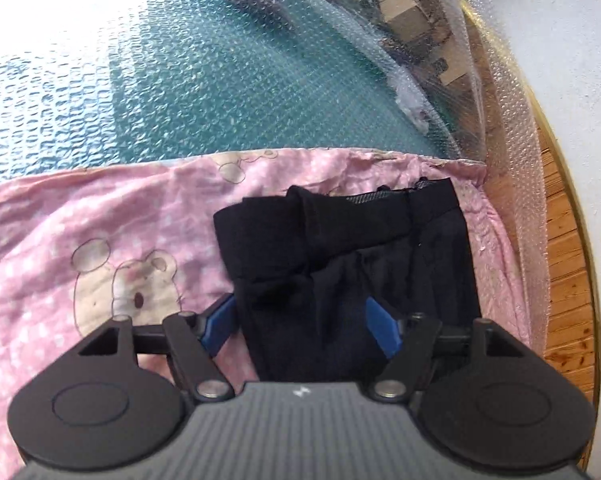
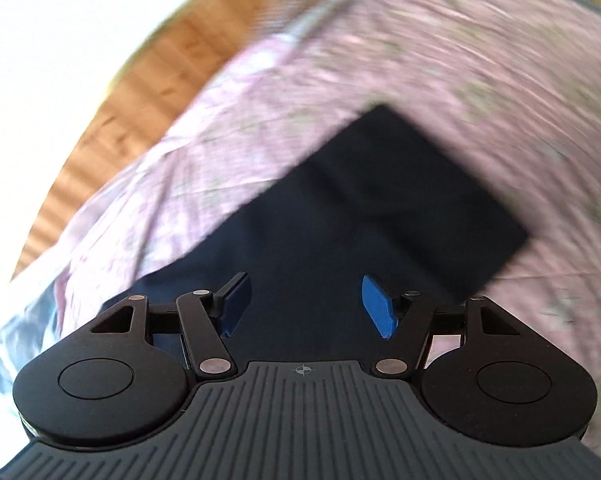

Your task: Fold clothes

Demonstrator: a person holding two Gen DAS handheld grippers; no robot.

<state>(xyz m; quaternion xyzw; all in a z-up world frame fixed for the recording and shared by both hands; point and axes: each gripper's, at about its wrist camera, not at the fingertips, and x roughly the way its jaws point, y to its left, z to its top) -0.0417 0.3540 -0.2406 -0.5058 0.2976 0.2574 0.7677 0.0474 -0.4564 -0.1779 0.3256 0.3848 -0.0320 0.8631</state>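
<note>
A black garment (image 1: 340,248) lies partly folded and rumpled on a pink sheet with bear prints (image 1: 112,240). My left gripper (image 1: 300,324) hovers open right over the garment's near end, its blue fingertips (image 1: 382,330) spread to either side of the dark cloth. In the right wrist view the same black garment (image 2: 380,200) shows as a flat dark rectangle on the pink sheet (image 2: 420,60), blurred by motion. My right gripper (image 2: 306,304) is open above the garment's near part, with nothing between its fingers.
Bubble wrap (image 1: 220,80) covers a teal surface beyond the pink sheet and drapes over clutter at the far right. A wooden floor (image 1: 564,280) shows past the sheet's right edge, and again in the right wrist view as wooden floor (image 2: 112,92) at the upper left.
</note>
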